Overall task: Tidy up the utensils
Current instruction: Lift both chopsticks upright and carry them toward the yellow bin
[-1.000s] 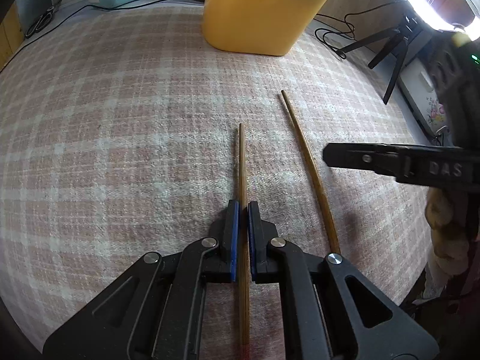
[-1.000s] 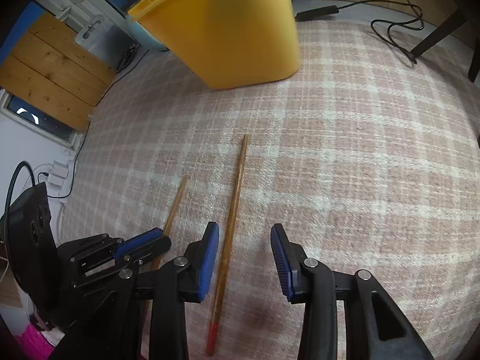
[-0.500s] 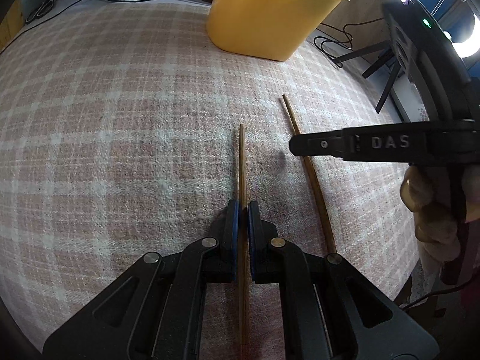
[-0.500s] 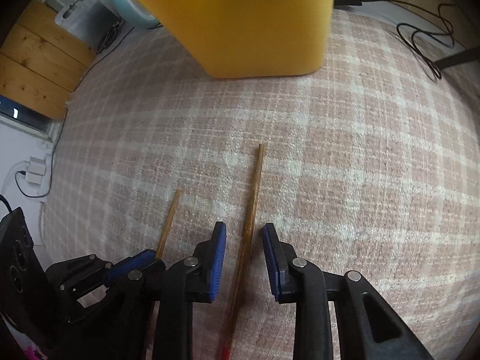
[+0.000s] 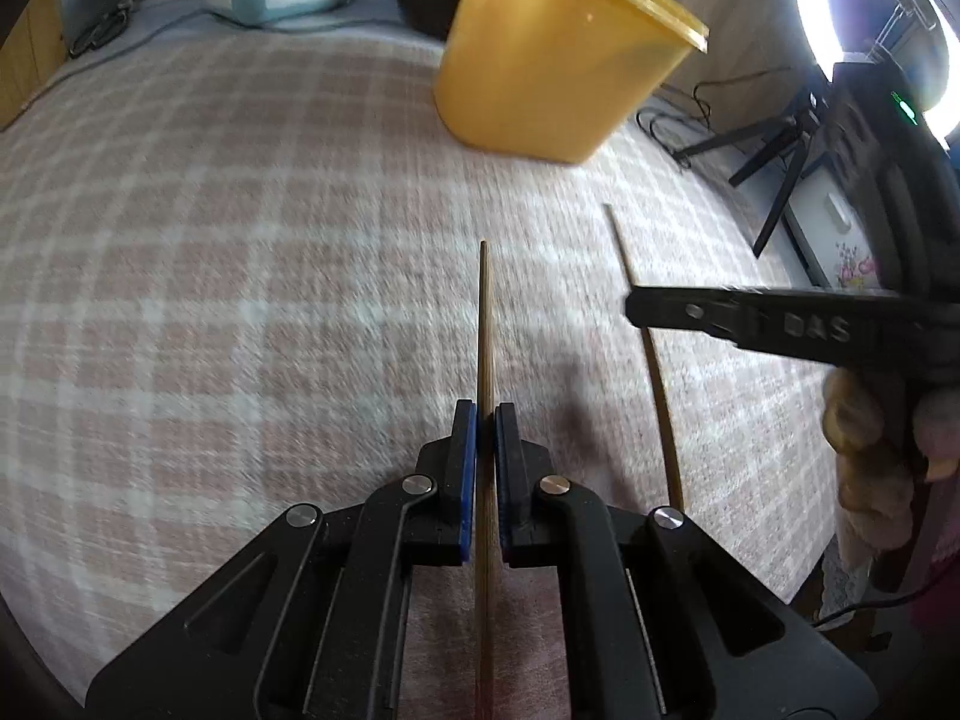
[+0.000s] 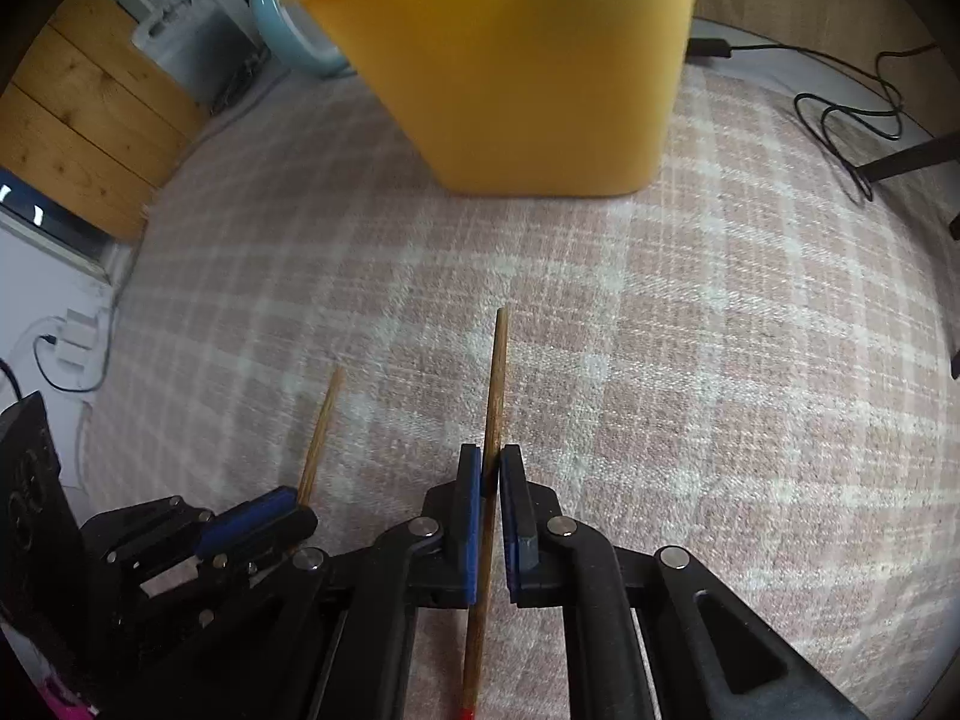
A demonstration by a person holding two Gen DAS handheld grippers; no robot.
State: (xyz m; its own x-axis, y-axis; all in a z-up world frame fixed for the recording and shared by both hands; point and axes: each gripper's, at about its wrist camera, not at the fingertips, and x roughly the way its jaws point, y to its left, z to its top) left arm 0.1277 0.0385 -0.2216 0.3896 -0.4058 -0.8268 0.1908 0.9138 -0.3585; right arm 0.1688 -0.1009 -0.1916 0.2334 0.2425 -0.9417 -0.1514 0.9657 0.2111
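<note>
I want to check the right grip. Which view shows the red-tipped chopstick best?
The right wrist view: the red-tipped chopstick runs between the shut jaws, red end visible. In the left wrist view it is a thin curved stick partly hidden behind the right gripper.

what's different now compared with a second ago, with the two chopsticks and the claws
The right claw has just closed onto the right chopstick, which a second ago lay loose between its open jaws. The yellow tub now looks nearer in both views. The left claw stays clamped on the left chopstick.
</note>
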